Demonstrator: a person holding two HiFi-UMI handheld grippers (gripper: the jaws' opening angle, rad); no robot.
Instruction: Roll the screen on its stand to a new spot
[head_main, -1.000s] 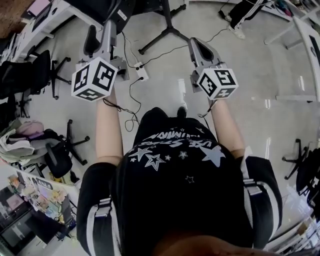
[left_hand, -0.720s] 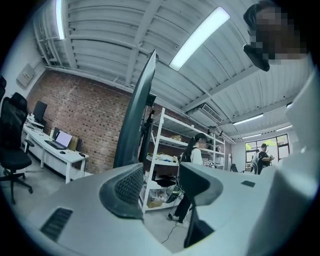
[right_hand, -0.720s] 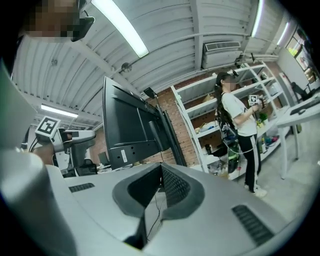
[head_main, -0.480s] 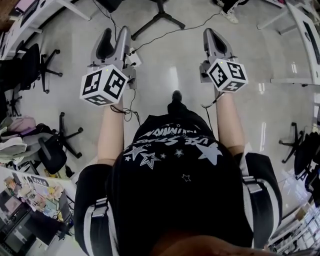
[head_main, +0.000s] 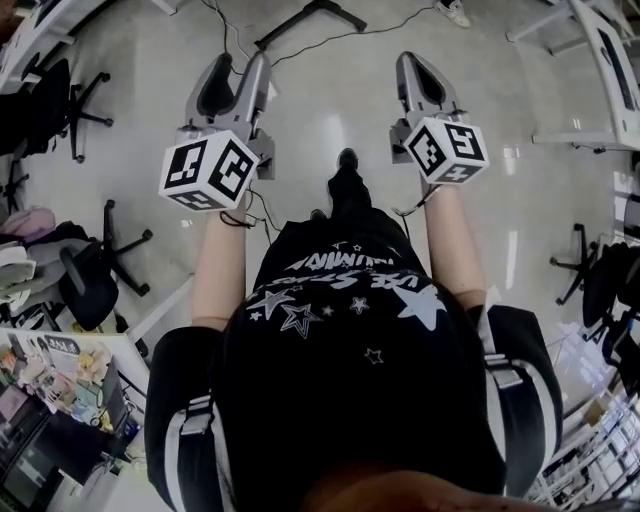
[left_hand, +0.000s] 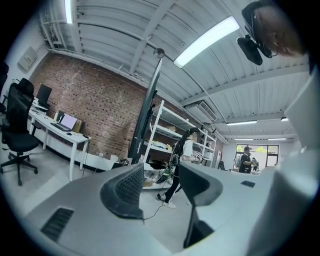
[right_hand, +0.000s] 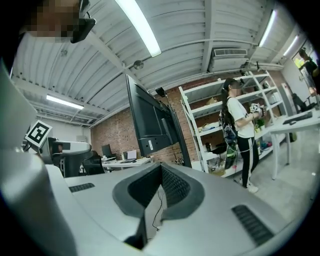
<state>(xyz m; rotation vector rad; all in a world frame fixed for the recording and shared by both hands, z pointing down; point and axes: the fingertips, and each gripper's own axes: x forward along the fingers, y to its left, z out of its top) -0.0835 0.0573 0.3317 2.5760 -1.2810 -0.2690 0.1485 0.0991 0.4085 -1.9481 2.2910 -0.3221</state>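
The screen (right_hand: 145, 119) is a large dark panel on a tall black stand (right_hand: 178, 135), some way ahead of me in the right gripper view. In the left gripper view I see the screen (left_hand: 148, 107) almost edge-on. In the head view only the stand's black floor legs (head_main: 305, 14) show, at the top edge. My left gripper (head_main: 235, 75) is held out in the air, open, with nothing between its pads (left_hand: 131, 187). My right gripper (head_main: 420, 72) is beside it, shut and empty, its pads (right_hand: 172, 187) meeting. Neither gripper touches the stand.
Cables (head_main: 262, 208) trail across the floor from the stand towards my feet. Office chairs (head_main: 92, 280) stand at the left and another chair (head_main: 598, 282) at the right. A white desk (head_main: 598, 55) is at the right. A person (right_hand: 240, 131) stands by the shelving (right_hand: 210, 125).
The stand's legs have slid towards the top edge of the head view. The floor plug strip has gone out of sight. Both grippers keep the same jaw positions.
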